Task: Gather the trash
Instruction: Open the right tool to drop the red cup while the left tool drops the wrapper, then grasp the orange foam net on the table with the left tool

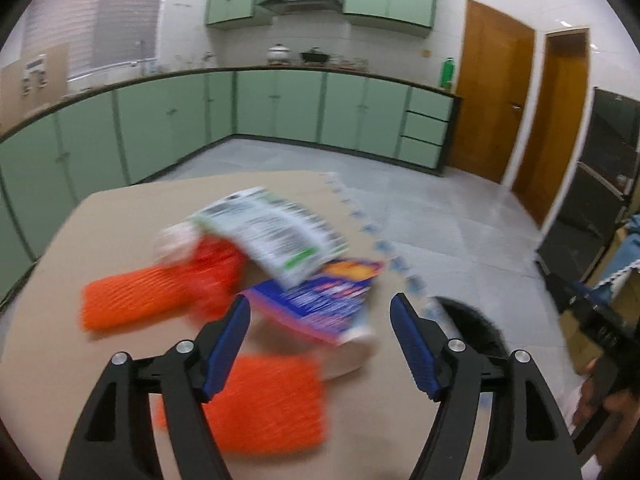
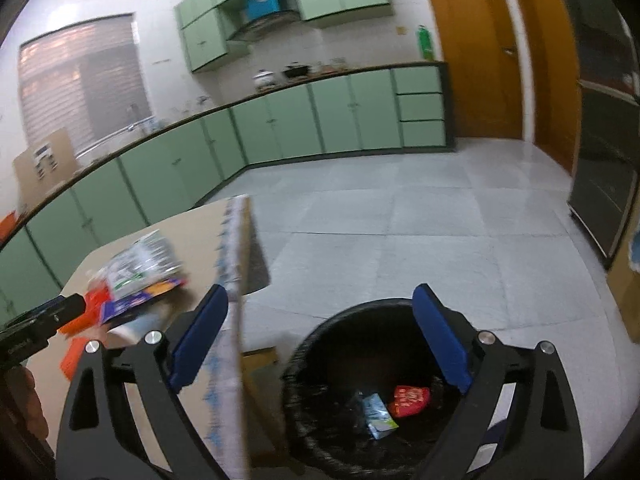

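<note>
Both grippers are hanging with jaws spread wide and nothing between them. The left gripper [image 1: 320, 312] is sitting over the desk [image 1: 120, 208], which is a tan cardboard-looking top, right above the trash pile. The pile's pretty blurry, but you can make out a white packet [image 1: 272, 228] with green and black print lying on top of a purple wrapper [image 1: 320, 300]. An orange net [image 1: 132, 300] is lying to the left, and another one [image 1: 272, 404] is closer in, under the left finger. Something red [image 1: 216, 264] is peeking out between the white packet and the first net; can't tell what it is.

The right gripper [image 2: 320, 312] is hovering over the black bin [image 2: 320, 336], which is standing on the floor just off the desk edge. In the bin, a red packet [image 2: 410, 400] and a light blue packet [image 2: 378, 414] are lying side by side at the bottom.

A hand [image 1: 600, 396] is showing at the right edge of the left view, gripping the other tool.
</note>
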Available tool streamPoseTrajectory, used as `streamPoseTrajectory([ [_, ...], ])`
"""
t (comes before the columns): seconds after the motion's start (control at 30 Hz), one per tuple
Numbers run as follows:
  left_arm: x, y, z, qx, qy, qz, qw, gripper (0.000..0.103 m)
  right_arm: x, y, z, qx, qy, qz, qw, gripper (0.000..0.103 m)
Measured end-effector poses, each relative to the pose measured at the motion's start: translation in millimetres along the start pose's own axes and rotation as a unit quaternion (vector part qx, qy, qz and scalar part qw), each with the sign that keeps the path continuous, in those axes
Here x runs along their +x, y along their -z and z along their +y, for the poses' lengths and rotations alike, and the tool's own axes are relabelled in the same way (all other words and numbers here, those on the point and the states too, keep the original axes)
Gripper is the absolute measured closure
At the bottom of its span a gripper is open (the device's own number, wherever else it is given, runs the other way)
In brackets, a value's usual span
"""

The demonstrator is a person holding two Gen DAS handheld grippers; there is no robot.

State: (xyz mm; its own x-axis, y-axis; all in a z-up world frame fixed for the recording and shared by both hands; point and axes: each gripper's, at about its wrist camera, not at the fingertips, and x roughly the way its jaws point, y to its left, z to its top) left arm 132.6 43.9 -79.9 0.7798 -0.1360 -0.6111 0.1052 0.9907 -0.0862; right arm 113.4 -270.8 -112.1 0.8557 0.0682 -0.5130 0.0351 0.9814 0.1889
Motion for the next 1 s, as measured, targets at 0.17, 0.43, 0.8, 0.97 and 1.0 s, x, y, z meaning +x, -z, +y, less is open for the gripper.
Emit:
streamPoseTrajectory([
  [0.17,-6,23,33,-0.007,-0.033,0.014,0.9993,0.032,-4,6,43,-0.014,-0.036,-0.012,0.999,0.012],
  [0.43,8,45,58,-0.041,-0.04,0.038,0.9976,0.031,5,18,103,-0.048,-0.088,0.006,0.995,0.013],
  [0.8,24,56,73,-0.076,-0.007,0.066,0.9949,0.022,17,17,117,-0.065,-0.091,0.025,0.993,0.022],
  [0.97,24,60,77,-0.095,0.019,0.067,0.993,0.035,21,18,121,-0.071,-0.09,0.031,0.993,0.024],
  [1.0,22,60,75,-0.096,0.024,0.066,0.9929,0.043,22,17,122,-0.073,-0.09,0.032,0.993,0.024],
])
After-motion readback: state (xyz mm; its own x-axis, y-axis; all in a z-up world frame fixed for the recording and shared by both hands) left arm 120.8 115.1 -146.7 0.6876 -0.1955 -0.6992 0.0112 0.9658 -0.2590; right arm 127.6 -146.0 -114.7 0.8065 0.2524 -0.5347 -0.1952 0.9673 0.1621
